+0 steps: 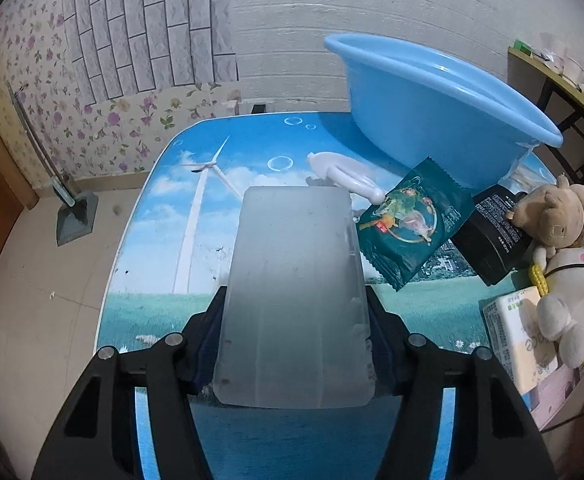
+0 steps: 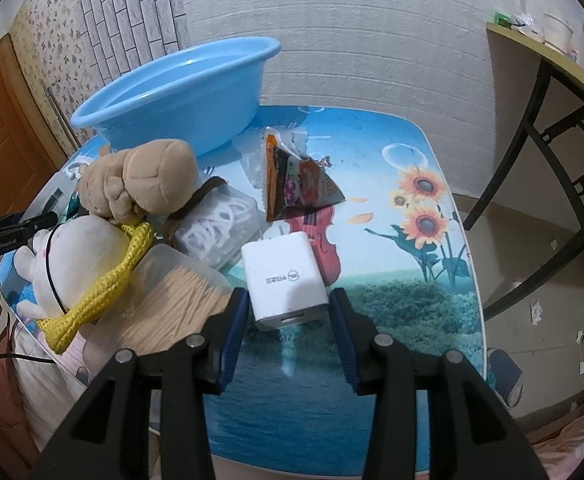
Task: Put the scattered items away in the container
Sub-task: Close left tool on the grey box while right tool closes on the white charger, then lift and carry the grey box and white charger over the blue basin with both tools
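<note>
Left gripper [image 1: 294,320] clamps frosted box [image 1: 292,292] by its long sides, probably light, stiff, slick; right gripper [image 2: 287,312] straddles white charger [image 2: 281,278], jaws just off its sides

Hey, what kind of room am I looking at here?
Probably a lived-in room at home, not a lab: floral wallpaper on the wall, a table with a printed scenic cover, and household clutter on it, such as a blue basin and plush toy.

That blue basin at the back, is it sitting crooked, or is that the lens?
The blue basin looks tilted in both views, with one rim side far higher, as if propped on clutter. The fisheye lens may exaggerate this, and its base is hidden.
</note>
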`<state>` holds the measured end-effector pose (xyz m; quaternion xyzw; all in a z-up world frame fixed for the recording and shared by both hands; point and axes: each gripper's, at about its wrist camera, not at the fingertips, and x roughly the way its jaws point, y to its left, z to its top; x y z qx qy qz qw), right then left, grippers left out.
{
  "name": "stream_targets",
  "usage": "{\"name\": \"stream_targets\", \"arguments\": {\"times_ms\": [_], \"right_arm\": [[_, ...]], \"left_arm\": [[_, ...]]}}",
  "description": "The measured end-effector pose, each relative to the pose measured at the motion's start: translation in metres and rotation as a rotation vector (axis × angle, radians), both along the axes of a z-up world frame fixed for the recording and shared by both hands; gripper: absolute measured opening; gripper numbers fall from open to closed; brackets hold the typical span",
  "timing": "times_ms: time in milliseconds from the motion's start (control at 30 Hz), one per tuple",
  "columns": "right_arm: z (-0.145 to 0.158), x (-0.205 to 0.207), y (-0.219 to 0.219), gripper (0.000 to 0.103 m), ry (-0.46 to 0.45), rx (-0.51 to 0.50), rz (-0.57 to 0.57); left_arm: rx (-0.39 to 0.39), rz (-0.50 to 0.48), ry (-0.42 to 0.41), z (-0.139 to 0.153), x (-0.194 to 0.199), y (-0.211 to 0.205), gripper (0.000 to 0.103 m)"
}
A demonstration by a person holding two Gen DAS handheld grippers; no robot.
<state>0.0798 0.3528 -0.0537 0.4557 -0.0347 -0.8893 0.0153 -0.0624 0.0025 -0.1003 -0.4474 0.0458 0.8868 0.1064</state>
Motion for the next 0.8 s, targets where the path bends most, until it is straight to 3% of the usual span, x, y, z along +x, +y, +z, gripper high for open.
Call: {"name": "stream_targets", "arguments": {"times_ms": [167,467,800], "right_arm": [[0.003,0.003,0.002,0.04,0.011,-0.017,-0.001],[0.033,0.012,0.006,0.038,0.11,-0.049,-0.016],[0.065,0.014,-0.007,0.038,0.179,-0.044,0.024]], "left_arm": [[0.007,0.012,0.066,0.02,0.016,-0.001,0.061],[0.058,-0.003,0.166,0.07,0.034,-0.001,0.061],[0.06,-0.055,0.192,0.099,0.031,0.025,0.061]]}}
